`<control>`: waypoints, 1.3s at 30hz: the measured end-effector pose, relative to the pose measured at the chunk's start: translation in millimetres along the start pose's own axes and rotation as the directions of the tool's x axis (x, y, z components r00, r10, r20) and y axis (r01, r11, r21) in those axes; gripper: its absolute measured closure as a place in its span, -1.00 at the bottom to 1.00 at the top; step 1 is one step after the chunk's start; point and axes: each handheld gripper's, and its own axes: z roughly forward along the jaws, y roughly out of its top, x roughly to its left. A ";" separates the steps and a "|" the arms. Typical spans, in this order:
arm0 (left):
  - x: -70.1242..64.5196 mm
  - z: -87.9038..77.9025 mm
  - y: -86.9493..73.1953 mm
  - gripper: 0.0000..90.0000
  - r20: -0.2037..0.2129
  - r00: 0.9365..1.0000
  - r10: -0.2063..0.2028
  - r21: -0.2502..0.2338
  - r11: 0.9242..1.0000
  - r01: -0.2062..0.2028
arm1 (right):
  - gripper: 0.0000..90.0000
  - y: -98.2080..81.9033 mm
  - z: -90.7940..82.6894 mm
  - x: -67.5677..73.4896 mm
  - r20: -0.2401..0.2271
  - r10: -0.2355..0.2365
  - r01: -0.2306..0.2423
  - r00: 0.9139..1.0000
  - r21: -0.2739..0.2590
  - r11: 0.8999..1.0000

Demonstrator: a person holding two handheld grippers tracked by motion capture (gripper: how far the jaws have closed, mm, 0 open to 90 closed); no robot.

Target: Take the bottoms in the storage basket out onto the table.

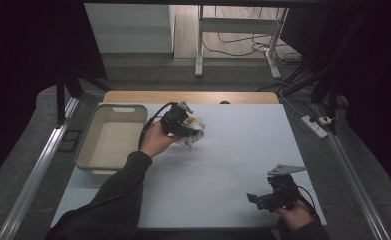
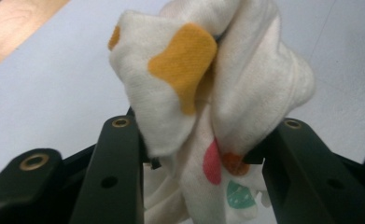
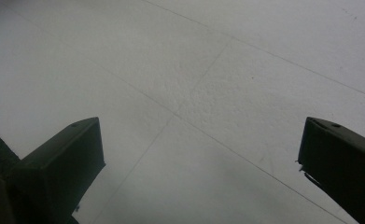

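we see the left gripper (image 1: 185,125) held above the far left part of the white table (image 1: 233,150), its jaws clenched on a bunched white cloth (image 1: 194,132) with coloured patches. in the left gripper view the cloth (image 2: 208,93) bulges up between the two black jaws, pinched on both sides, with orange, red and green spots showing on its folds. the cloth hangs just right of a pale bin (image 1: 112,137) that stands at the table's left edge; we cannot tell whether the cloth touches the tabletop. the right gripper (image 1: 257,199) rests low near the table's near right corner, well apart from the cloth. in the right gripper view its jaws stand spread wide over bare white surface, nothing between them.
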 end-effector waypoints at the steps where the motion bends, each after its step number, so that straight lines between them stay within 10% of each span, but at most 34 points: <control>1: -0.2 2.5 -0.4 0.33 0.000 1.000 0.001 0.002 1.000 -0.001 | -1.00 0.0 0.0 0.0 0.000 -0.001 0.001 1.000 0.001 1.000; 39: 4.7 67.7 -28.9 -0.16 -0.010 0.998 -0.061 0.092 0.994 0.062 | -1.00 0.2 1.1 0.7 -0.009 -0.010 0.010 1.000 0.012 1.000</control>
